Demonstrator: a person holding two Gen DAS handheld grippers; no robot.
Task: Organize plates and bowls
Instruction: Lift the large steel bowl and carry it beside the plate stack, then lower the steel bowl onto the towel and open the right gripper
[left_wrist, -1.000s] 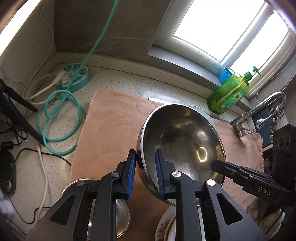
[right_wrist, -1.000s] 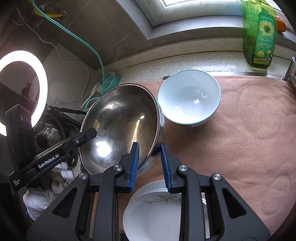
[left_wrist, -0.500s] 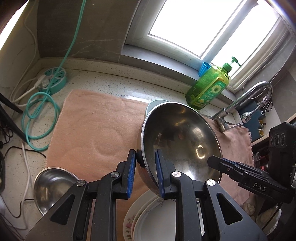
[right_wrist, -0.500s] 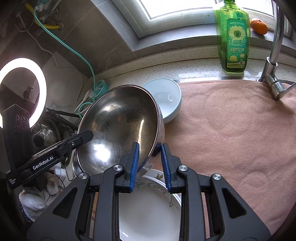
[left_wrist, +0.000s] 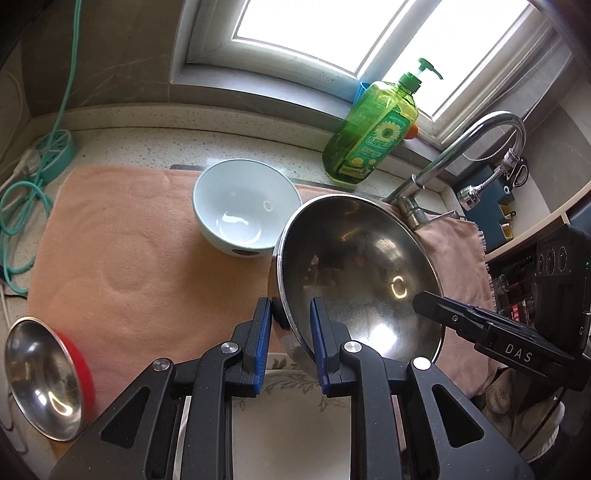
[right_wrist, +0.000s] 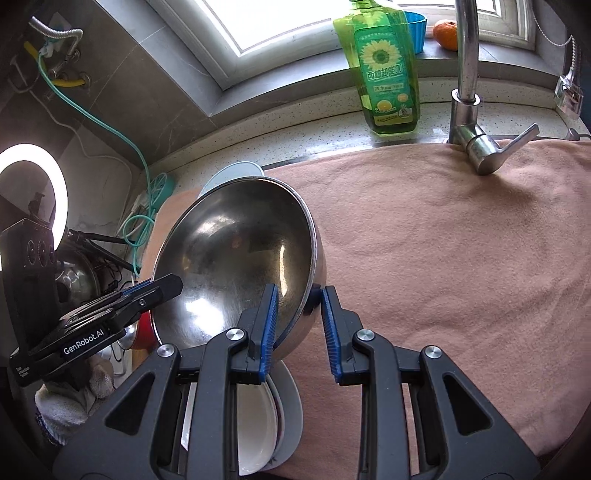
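Note:
A large steel bowl (left_wrist: 362, 266) is held tilted in the air by both grippers. My left gripper (left_wrist: 290, 338) is shut on its left rim. My right gripper (right_wrist: 297, 321) is shut on its right rim; the bowl also shows in the right wrist view (right_wrist: 236, 273). A stack of white floral plates (left_wrist: 291, 424) lies under the bowl, also seen in the right wrist view (right_wrist: 258, 417). A pale blue bowl (left_wrist: 246, 212) stands upright on the pink towel (left_wrist: 122, 258) behind. A small steel bowl with a red outside (left_wrist: 44, 376) leans at the left.
A green dish soap bottle (left_wrist: 373, 133) stands at the window ledge. A chrome tap (right_wrist: 469, 88) rises at the towel's back right. A teal cable coil (left_wrist: 22, 206) and power strip lie at the left. An orange (right_wrist: 445, 33) sits on the sill.
Both grippers have carried the steel bowl to the right across the towel. The pale blue bowl now shows uncovered on the left, and the tap has come closer.

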